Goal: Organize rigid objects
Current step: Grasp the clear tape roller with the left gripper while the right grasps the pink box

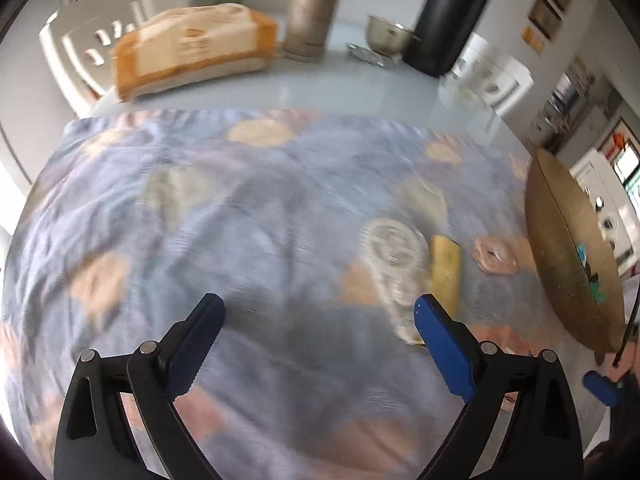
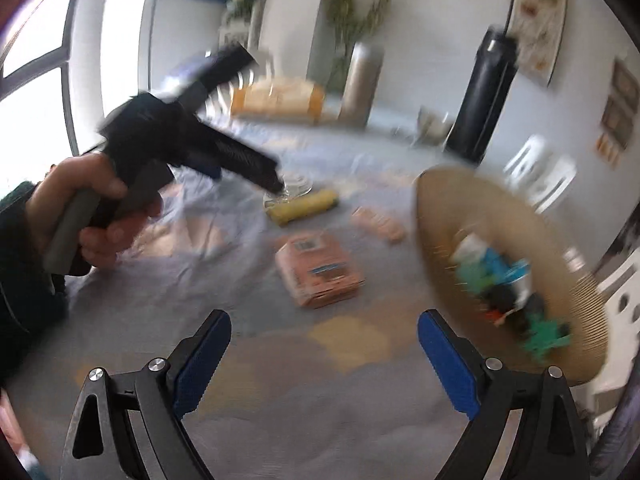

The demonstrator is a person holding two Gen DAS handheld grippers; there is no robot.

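Mostly floral cloth (image 1: 256, 216), glass table (image 1: 320, 84), white chairs (image 1: 76, 48)

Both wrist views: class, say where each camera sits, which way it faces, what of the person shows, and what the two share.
Left wrist: on the left gripper, facing forward and down at the patterned cloth, clear glass item and yellow block; no hand shows.
Right wrist: on the right gripper, facing across the table at the orange box; the person's left hand shows.
Shared: woven basket, black flask, metal flask.
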